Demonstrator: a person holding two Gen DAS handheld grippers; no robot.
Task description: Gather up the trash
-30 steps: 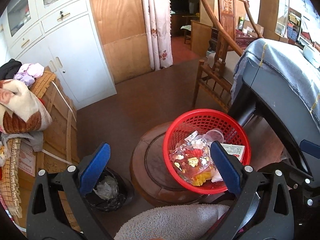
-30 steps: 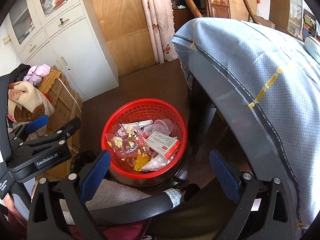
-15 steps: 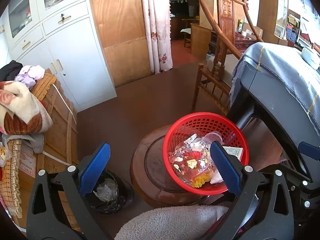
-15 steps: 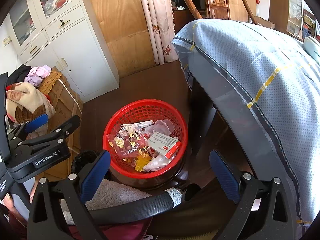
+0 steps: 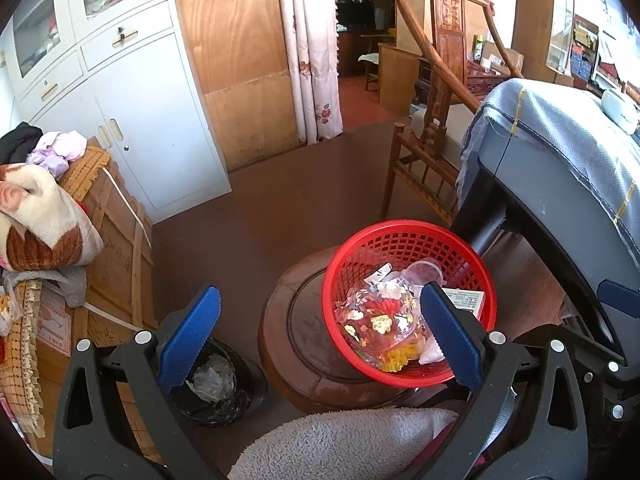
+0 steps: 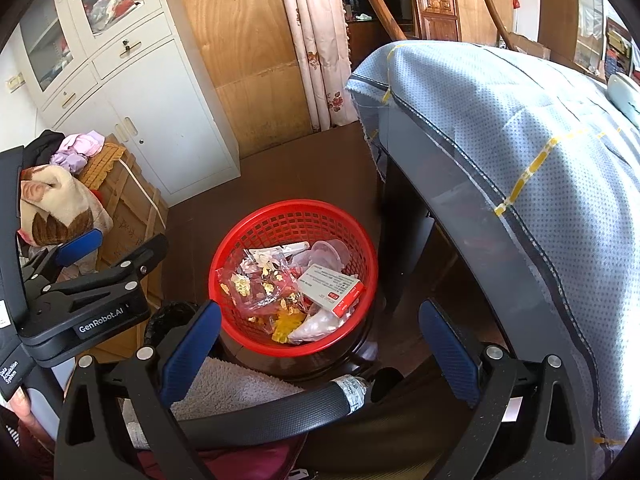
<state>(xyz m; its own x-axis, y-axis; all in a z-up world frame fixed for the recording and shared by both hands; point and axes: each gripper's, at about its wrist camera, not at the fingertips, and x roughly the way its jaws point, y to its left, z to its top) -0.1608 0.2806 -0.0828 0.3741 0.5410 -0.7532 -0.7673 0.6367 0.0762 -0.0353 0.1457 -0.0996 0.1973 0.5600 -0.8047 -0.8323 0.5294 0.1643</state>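
Print on the white box (image 6: pixel 331 286) too small to read. Black bin (image 5: pixel 218 380) partly hidden behind left gripper (image 5: pixel 320 336) finger.

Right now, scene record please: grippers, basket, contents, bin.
left hand-held gripper: open, empty, above the stool and basket
right hand-held gripper: open, empty, near the basket's front rim
red basket: on a round wooden stool
basket contents: clear wrapper with gold bits, white-and-red box, clear plastic cup
black bin: on the floor left of the stool, lined, crumpled plastic inside
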